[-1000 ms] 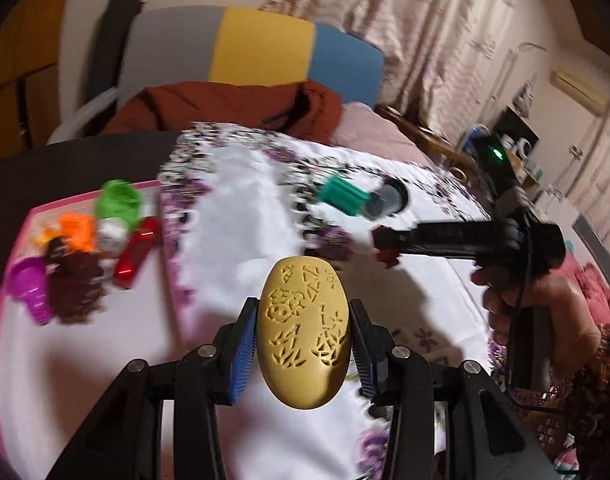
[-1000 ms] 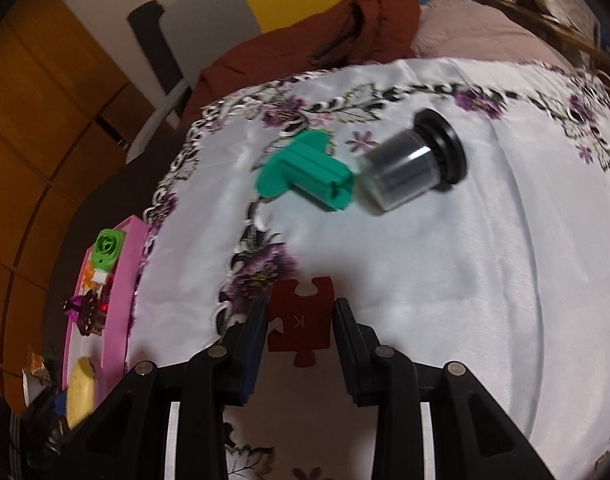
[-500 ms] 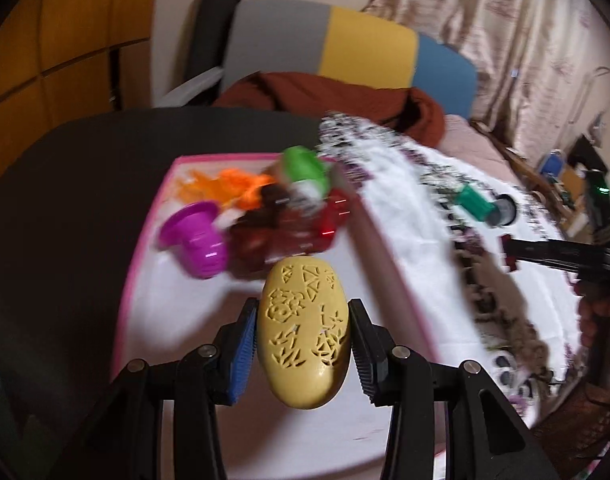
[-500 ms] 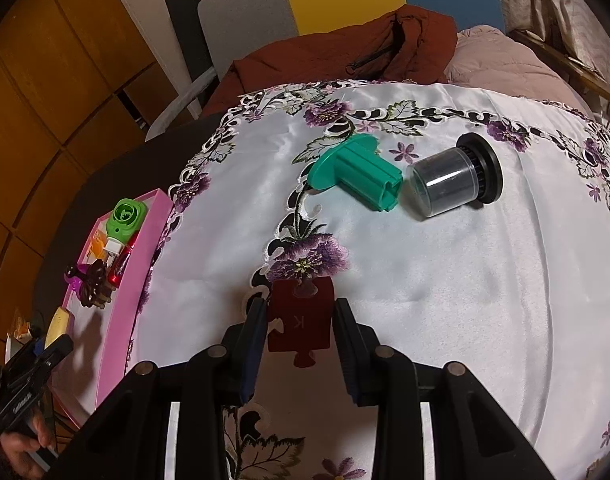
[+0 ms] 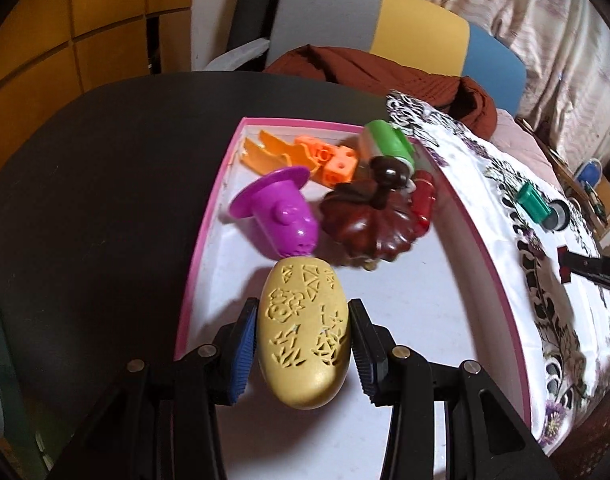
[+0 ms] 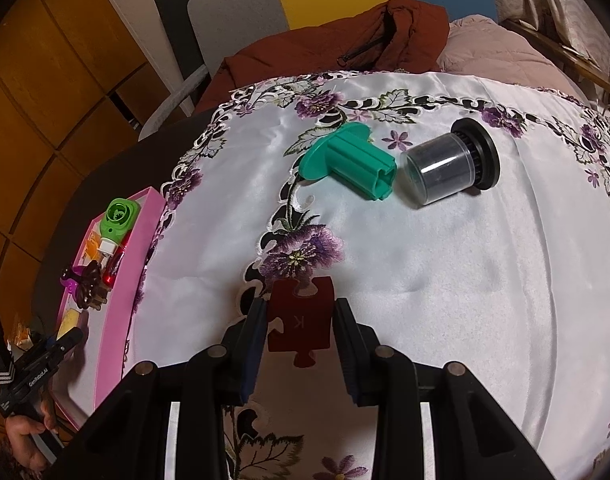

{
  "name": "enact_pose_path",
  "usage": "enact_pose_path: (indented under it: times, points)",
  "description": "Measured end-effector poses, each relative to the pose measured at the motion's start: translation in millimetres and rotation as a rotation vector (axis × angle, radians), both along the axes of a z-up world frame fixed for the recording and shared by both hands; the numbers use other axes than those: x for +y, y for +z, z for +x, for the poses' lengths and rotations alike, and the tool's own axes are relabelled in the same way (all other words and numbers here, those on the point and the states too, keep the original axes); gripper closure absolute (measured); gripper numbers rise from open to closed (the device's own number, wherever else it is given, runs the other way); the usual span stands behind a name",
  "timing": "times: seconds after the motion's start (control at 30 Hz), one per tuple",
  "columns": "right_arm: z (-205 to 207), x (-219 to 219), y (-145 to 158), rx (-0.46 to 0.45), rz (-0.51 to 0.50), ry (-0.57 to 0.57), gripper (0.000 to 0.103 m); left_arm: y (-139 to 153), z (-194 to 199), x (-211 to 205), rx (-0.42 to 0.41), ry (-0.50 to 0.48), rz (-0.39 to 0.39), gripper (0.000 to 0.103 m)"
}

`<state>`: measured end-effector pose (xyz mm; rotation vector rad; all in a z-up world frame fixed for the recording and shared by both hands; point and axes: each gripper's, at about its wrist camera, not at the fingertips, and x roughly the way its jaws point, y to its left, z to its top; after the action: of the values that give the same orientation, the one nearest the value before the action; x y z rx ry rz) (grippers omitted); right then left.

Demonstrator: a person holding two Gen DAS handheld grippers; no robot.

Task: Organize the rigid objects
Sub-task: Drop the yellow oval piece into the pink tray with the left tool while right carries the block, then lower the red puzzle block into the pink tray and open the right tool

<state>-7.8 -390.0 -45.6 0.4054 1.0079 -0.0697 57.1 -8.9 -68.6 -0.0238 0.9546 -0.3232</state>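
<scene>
Several pieces already sit at the pink tray's (image 5: 201, 240) far end, the left gripper (image 5: 303, 330) clamps a yellow egg (image 5: 303, 334) above it, the right gripper (image 6: 299, 322) pinches a red puzzle piece (image 6: 299, 314), while the green spool (image 6: 351, 162) and grey jar (image 6: 445, 170) wait on the tablecloth (image 6: 465, 280)

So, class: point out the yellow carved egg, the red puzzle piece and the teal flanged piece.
yellow carved egg (image 5: 303, 334), left wrist view, carved front face.
red puzzle piece (image 6: 299, 320), right wrist view, flat middle.
teal flanged piece (image 6: 359, 166), right wrist view, ribbed body.
</scene>
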Motion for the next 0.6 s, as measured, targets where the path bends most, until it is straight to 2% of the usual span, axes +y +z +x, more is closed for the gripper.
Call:
enact_pose_path:
  times: [0.13, 0.17, 0.3, 0.43, 0.5, 0.6]
  points:
    - [0, -1, -1, 0.005, -0.003, -0.004, 0.070, 5, -2, 5, -0.038, 0.017, -0.011, 0.058]
    - [1, -1, -1, 0.005, -0.003, -0.004, 0.070, 6, -2, 6, -0.043, 0.017, -0.018, 0.055]
    - [1, 0, -1, 0.005, -0.002, -0.001, 0.070, 16, -11, 9, -0.089, 0.030, -0.062, 0.025]
    - [1, 4, -1, 0.004, -0.011, 0.008, 0.070, 25, -24, 4, -0.121, 0.010, -0.096, 0.016]
    - [0, 8, -1, 0.004, -0.008, 0.018, 0.070, 28, -29, 0, -0.129, -0.004, -0.107, 0.004]
    - [-1, 15, 0, -0.003, -0.026, 0.035, 0.070, 32, -36, -4, -0.136, -0.025, -0.133, 0.001]
